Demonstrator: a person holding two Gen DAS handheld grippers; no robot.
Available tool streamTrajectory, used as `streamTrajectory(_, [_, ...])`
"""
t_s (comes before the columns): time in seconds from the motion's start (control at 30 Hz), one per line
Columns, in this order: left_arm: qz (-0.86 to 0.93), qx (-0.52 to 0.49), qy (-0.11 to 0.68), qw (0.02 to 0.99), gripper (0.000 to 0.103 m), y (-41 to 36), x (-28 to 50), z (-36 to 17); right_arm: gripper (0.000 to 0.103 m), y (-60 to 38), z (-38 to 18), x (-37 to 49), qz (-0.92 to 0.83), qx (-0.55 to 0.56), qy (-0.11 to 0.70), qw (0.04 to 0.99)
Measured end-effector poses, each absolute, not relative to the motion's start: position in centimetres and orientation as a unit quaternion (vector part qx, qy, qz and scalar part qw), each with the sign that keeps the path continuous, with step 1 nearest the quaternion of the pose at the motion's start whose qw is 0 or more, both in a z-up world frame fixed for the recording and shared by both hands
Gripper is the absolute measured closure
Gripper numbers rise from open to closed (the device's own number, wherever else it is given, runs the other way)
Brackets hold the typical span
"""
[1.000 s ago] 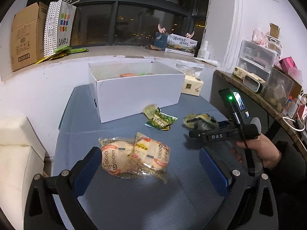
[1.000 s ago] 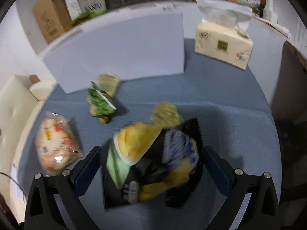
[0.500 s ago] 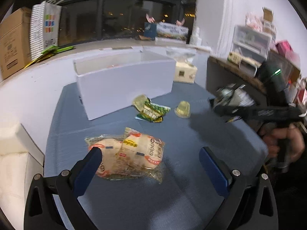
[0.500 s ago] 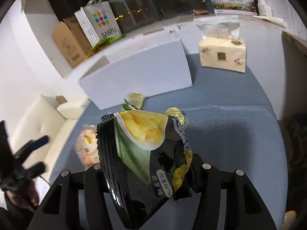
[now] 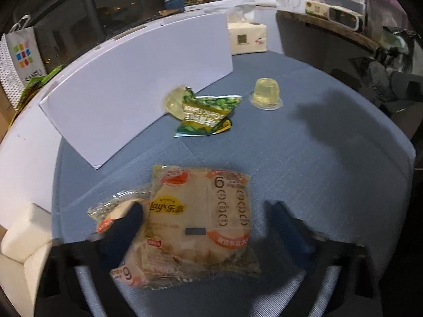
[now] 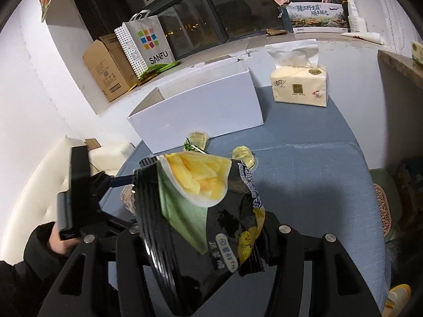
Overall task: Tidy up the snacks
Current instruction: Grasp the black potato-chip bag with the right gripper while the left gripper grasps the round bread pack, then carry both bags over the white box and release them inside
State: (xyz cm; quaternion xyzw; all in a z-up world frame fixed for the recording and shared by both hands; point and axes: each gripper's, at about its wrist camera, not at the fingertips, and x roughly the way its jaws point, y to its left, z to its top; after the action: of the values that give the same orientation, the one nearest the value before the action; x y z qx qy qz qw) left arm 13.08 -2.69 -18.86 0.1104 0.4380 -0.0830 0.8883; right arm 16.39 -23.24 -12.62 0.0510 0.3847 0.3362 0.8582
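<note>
A: Count on the blue table?

B: Two pale Lay's packets, overlapped near the front edge; one green snack bag; two jelly cups, one tucked behind the green bag against the white box; one tissue pack by the far edge.

A: Grippers?

B: Left gripper straddles the upper Lay's packet, jaws just closing; contact unclear. Right gripper is clenched on the black chip bag, raised off the table.

A: Changes?

B: Chip bag lay on the table a second ago. Left gripper has dropped closer.

A: Obscured?

B: Left fingers blurred; box contents hidden.
</note>
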Motion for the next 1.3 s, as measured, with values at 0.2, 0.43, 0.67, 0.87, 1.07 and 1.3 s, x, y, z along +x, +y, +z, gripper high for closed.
streamTrajectory(0.2, [-0.115,0.035,0.393,0.912,0.025,-1.2,10.8,-16.0,0.043,-22.7,-12.7,16.2,0.344,0.042,0.382,0.857])
streamTrajectory(0.43, [-0.124,-0.029,0.32,0.939,0.025,0.7,8.5,-11.1,0.043,-21.8,-12.3,16.3,0.345,0.026,0.377,0.859])
streamTrajectory(0.67, [-0.105,-0.069,0.249,0.96,0.025,3.5,10.1,-6.3,0.043,-19.3,-8.9,17.9,0.352,-0.017,0.338,0.873])
streamTrajectory(0.87, [-0.056,-0.108,0.194,0.973,0.025,7.9,16.2,-1.7,0.043,-15.7,-3.7,23.0,0.364,-0.04,0.287,0.885])
streamTrajectory(1.07, [-0.007,-0.148,0.215,0.965,0.025,12.2,25.4,-0.6,0.043,-11.5,-0.6,31.8,0.39,-0.01,0.293,0.873])
streamTrajectory(1.3, [0.031,-0.142,0.269,0.952,0.025,13.5,31.1,-4.0,0.043,-8.0,-2.3,40.3,0.35,0.018,0.347,0.87])
